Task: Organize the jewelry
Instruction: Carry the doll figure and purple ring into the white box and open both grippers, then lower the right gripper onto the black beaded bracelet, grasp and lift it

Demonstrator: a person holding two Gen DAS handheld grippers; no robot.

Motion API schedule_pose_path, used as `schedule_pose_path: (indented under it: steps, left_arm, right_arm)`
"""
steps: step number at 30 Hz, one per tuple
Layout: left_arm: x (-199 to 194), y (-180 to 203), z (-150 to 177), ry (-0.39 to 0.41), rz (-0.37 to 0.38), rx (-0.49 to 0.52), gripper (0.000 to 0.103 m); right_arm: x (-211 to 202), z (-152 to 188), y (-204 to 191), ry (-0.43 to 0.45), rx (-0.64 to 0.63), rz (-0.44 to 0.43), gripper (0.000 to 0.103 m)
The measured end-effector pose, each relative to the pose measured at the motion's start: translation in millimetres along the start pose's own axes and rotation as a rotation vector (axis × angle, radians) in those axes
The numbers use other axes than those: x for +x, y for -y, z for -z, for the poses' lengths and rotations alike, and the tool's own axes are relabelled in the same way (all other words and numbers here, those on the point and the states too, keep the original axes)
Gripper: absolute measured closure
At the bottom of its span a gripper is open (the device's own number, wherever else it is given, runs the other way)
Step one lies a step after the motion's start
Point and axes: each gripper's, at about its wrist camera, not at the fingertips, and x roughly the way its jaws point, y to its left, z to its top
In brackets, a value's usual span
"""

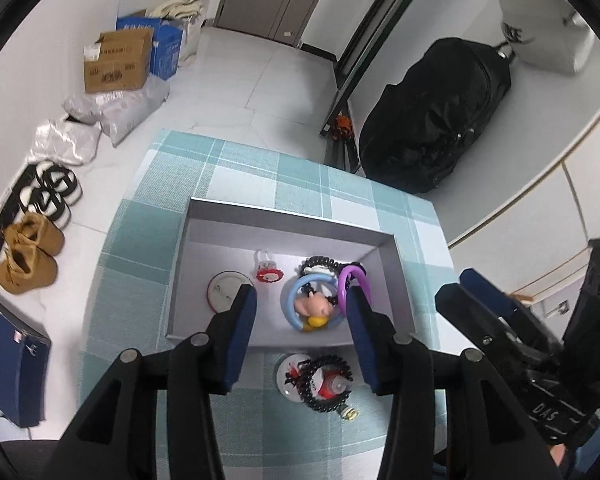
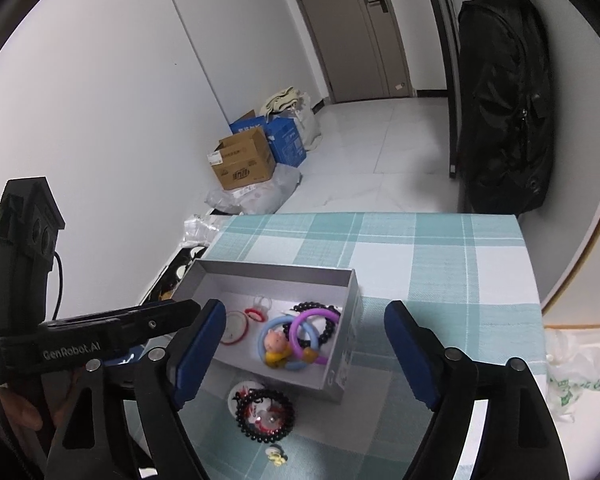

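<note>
I see the checked blue cloth table [image 2: 420,256] in a white-floored room, with the gray box [image 1: 288,216] at 12 o'clock from my left gripper [image 1: 302,312]. Its jaws are wide open and hold nothing. My right gripper [image 2: 304,344] is wide open and empty too. The shiny black bead bracelet [image 2: 265,414] lies on the cloth at 6 o'clock from the box, on a round white badge [image 1: 290,374].

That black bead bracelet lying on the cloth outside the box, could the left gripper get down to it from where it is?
Probably yes. The black bead bracelet lies in the open on the checked cloth, just below the open left gripper, with nothing between them; it does rest on a white badge.
</note>
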Motion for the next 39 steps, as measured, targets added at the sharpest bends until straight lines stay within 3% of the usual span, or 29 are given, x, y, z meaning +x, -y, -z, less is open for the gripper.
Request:
schedule_pose_path:
  steps: [10,16,18,20,27,30,39]
  left_arm:
    - [-11,12,20,0.054,-0.071,0.113,0.053]
    - [-13,8,32,0.042,-0.077,0.104,0.043]
    - [-18,5,36,0.063,-0.079,0.102,0.030]
    - [-22,5,40,0.086,-0.100,0.111,0.024]
    - [-17,-9,46,0.049,-0.107,0.084,0.020]
    - [-19,-16,48,0.046,-0.080,0.068,0.002]
    - [-16,-33,51,-0.004,-0.087,0.018,0.001]
  right_arm:
    - [-18,22,-5,-0.002,-0.058,0.033,0.017]
    - [-27,36,-10,-0.022,-0.101,0.054,0.016]
    - [-28,41,-11,-0.030,-0.110,0.061,0.014]
    - [-27,46,-11,-0.045,-0.114,0.068,0.014]
    - [-17,61,-18,-0.107,-0.161,0.074,0.013]
    - [-8,66,-21,-0.144,-0.173,0.068,0.013]
    - [23,80,-37,-0.241,-0.234,0.072,0.013]
